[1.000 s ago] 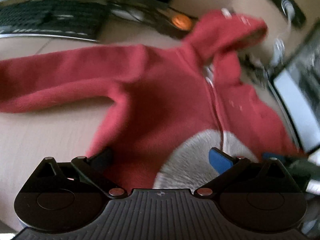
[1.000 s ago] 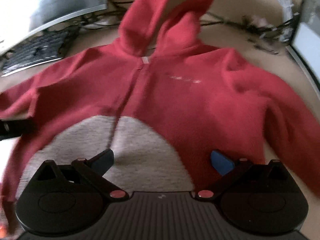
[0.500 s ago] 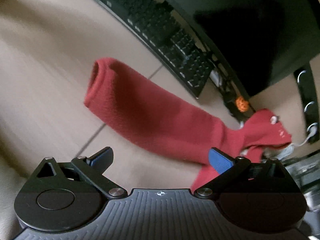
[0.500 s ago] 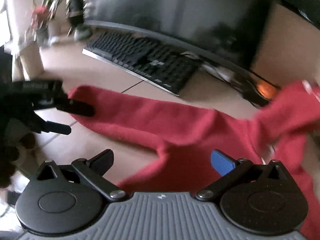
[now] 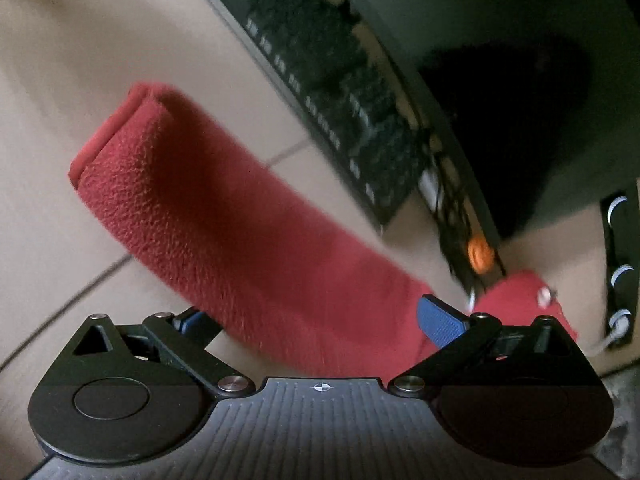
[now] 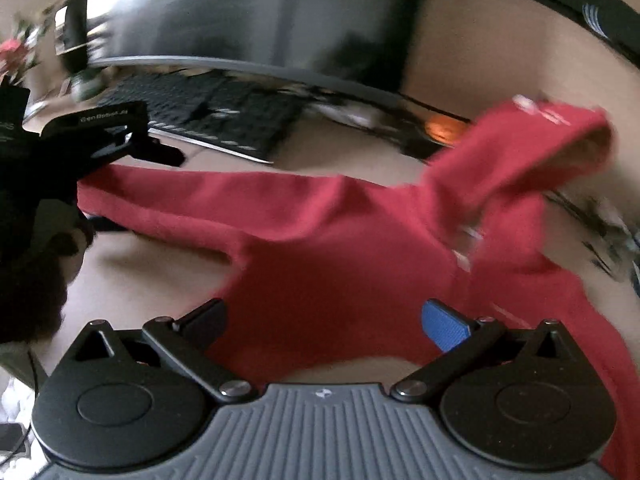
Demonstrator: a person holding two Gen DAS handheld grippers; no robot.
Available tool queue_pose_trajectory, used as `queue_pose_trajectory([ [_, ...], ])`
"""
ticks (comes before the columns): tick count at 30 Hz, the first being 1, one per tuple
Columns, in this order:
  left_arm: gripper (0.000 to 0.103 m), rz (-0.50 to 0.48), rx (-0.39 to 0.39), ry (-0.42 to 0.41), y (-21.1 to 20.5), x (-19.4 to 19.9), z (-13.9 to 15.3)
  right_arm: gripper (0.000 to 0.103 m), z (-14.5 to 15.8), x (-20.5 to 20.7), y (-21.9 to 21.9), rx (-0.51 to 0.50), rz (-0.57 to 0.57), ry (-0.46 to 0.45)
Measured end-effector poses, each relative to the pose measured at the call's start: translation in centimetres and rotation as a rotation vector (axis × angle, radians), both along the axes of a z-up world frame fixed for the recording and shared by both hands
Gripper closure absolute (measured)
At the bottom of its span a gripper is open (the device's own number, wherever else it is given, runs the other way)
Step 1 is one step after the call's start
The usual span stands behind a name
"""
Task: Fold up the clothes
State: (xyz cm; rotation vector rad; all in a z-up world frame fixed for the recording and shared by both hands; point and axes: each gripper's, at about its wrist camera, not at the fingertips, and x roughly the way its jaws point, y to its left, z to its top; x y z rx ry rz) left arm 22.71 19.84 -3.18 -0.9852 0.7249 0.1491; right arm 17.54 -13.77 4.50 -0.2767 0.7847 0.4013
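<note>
Hoodie (image 6: 340, 256) is the red fleece one, lying spread out flat on the tan desk (image 5: 60, 128), front side up with its zipper (image 6: 466, 258) showing. From the right gripper (image 6: 324, 320), the body of it sits right between and just past the two fingers, which are spread wide apart and pinching nothing. The hood (image 6: 532, 148) is up ahead and off to the right of the blue fingertip, kinda propped open, though it's blurry. One sleeve (image 5: 224, 220) stretches out ahead and to the left. The left gripper (image 5: 324, 322) has its fingers spread wide too, and that sleeve runs straight through the gap between them, cuff (image 5: 116, 140) far out ahead on the left side, lying on the desk. Nothing is clamped as far as I can see. In the right wrist view the left gripper (image 6: 132, 140) shows up as a black shape right at the cuff end, ahead-left of the fingers. Beyond the sleeve there's a black keyboard (image 6: 208, 116), and a big dark monitor (image 6: 256, 16) behind that. Small orange thing (image 5: 480, 254) sits just ahead of the left gripper's blue fingertip, can't tell what it is.
</note>
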Motion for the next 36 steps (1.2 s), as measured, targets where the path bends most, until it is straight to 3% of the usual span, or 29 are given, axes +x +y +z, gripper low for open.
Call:
queue_pose_trajectory([
  [5,0.0,-0.057,0.239,-0.028,-2.3,3.3,0.4,0.0,-0.5,-1.2,-5.2,0.025,-0.145,0.035],
  [9,0.004,-0.055,0.327,-0.034,-3.1,5.1,0.3,0.0,-1.4,-2.0,-8.5,0.048,-0.247,0.064],
  [11,0.027,-0.054,0.367,-0.025,-3.2,5.7,0.3,0.0,-1.7,-2.4,-9.9,0.061,-0.286,0.068],
  [12,0.044,-0.062,0.378,-0.021,-3.1,6.0,0.3,0.0,-1.8,-2.5,-10.6,0.07,-0.301,0.069],
  [13,0.052,-0.069,0.39,-0.018,-3.1,6.3,0.3,0.0,-1.9,-2.7,-11.3,0.08,-0.314,0.067],
  [16,0.072,-0.098,0.43,-0.041,-3.6,6.7,0.9,0.0,-1.8,-3.1,-13.3,0.117,-0.354,0.057],
  [18,0.079,-0.185,0.489,-0.134,-6.4,5.8,3.1,0.0,-1.7,-3.1,-14.8,0.15,-0.389,0.055],
  [24,0.079,-0.448,0.659,-0.412,-15.0,3.2,9.9,0.0,-2.2,-2.4,-19.2,0.231,-0.488,0.062],
  [26,0.078,-0.575,0.681,-0.46,-19.3,2.8,10.8,0.0,-2.0,-2.5,-20.3,0.243,-0.504,0.05],
  [30,0.051,-0.784,0.76,-0.438,-27.9,3.4,7.6,0.0,-1.6,-2.8,-23.0,0.258,-0.546,0.03],
  [32,0.046,-0.888,0.802,-0.369,-31.1,4.0,5.1,0.0,-1.4,-3.2,-24.6,0.264,-0.574,0.022],
  [35,0.035,-0.969,0.797,-0.308,-32.7,3.8,3.7,0.0,-1.8,-4.1,-27.4,0.299,-0.645,0.028],
  [36,0.021,-0.986,0.788,-0.301,-33.0,3.6,3.5,0.0,-2.0,-4.4,-28.4,0.319,-0.673,0.037],
])
